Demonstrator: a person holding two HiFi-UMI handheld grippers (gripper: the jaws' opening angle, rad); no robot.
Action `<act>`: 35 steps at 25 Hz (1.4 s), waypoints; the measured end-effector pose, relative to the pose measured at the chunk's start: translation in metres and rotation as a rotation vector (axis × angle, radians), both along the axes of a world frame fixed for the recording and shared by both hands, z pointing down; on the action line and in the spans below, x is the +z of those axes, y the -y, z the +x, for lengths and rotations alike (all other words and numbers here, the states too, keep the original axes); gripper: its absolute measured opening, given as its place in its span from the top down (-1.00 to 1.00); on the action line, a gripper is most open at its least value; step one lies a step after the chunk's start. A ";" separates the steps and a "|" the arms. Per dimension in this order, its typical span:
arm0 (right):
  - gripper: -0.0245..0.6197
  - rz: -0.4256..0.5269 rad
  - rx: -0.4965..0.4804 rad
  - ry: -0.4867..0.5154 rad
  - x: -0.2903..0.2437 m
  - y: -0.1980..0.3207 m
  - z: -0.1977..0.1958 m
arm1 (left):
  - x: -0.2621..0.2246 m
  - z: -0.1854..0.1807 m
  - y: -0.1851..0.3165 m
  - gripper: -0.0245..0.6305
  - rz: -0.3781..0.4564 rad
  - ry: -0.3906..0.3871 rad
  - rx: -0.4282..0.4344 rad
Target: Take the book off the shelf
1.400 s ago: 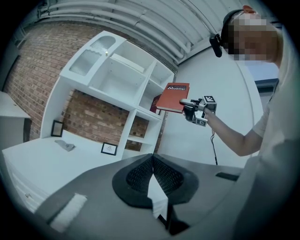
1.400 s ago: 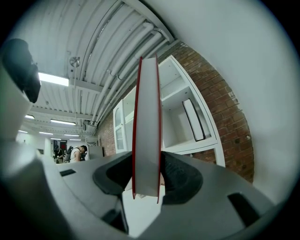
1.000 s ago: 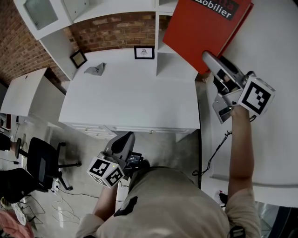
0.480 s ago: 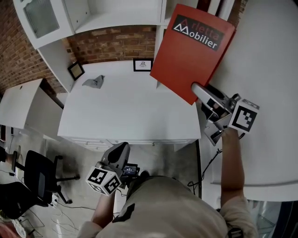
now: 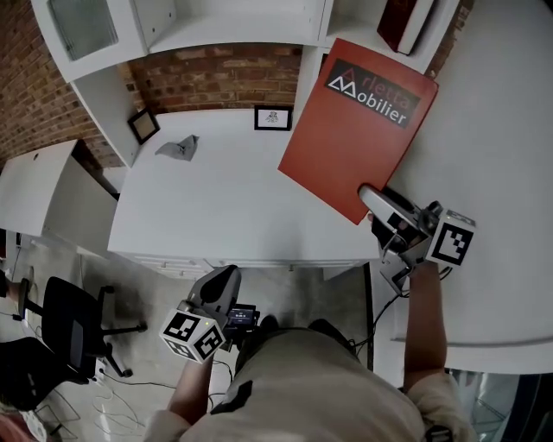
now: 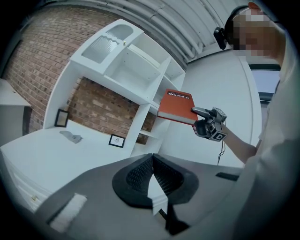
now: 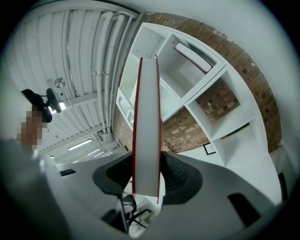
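Observation:
The red hardcover book (image 5: 359, 121) hangs in the air in front of the white shelf unit (image 5: 216, 30), over the right end of the desk. My right gripper (image 5: 370, 195) is shut on its lower corner. In the right gripper view the book's white page edge (image 7: 146, 117) stands upright between the two pads of the right gripper (image 7: 146, 164). My left gripper (image 5: 226, 276) is low by my body below the desk's front edge, shut with nothing in it. From the left gripper (image 6: 151, 159) I see the book (image 6: 176, 107) and right gripper (image 6: 208, 124) ahead.
A white desk (image 5: 233, 207) carries two small picture frames (image 5: 272, 118) (image 5: 143, 126) and a grey crumpled item (image 5: 177, 147). A dark red book (image 5: 404, 22) stands on the upper right shelf. A black office chair (image 5: 73, 319) is on the floor at left.
The right gripper has drawn the red book away from the shelf, lower and nearer to me, so its whole cover now shows. The left gripper shifted slightly.

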State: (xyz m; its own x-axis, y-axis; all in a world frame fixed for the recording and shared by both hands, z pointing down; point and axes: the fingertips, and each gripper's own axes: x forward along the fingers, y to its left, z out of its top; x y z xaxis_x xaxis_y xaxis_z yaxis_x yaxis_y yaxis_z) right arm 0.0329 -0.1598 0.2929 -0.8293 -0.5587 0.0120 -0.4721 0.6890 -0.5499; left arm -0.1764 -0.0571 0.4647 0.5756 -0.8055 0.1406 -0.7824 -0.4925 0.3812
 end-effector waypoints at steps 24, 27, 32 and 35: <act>0.41 -0.488 -0.241 0.178 0.184 0.038 0.020 | 0.003 0.085 0.036 0.91 -0.039 0.108 -0.053; 0.41 -0.584 -0.245 0.150 0.219 0.041 0.025 | 0.006 0.095 0.043 0.91 -0.054 0.120 -0.050; 0.41 -0.697 -0.249 0.096 0.268 0.047 0.023 | 0.014 0.102 0.055 0.91 -0.085 0.139 -0.049; 0.41 -0.766 -0.276 0.112 0.294 0.044 0.012 | 0.018 0.103 0.058 0.91 -0.097 0.152 -0.045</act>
